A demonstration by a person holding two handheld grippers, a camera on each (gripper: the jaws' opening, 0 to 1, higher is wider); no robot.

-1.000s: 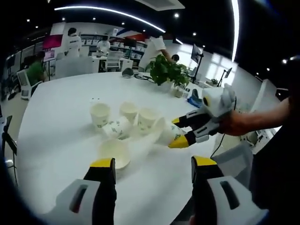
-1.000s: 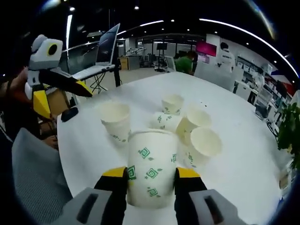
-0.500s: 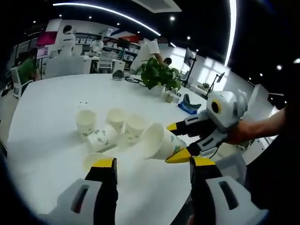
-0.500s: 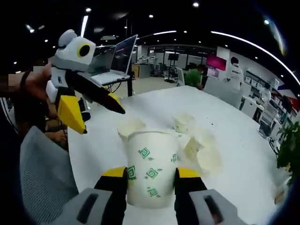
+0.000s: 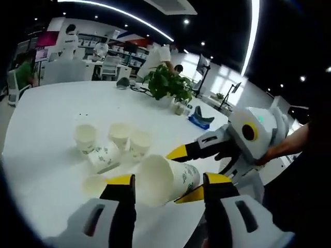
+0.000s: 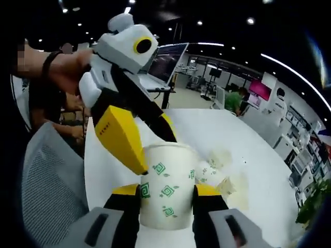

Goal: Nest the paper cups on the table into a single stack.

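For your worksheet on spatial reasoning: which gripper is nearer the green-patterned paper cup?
Right. The right gripper grips the green-patterned paper cup between its fingers; the left gripper hangs open at the cup's mouth.

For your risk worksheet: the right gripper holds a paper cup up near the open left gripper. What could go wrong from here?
1. The right gripper pinches the thin held cup; more squeeze could crush it so it will not nest.
2. The left gripper has open jaws close around that cup's rim; a bump could knock it loose.
3. One of the cups on the table lies tipped on the table and could roll.
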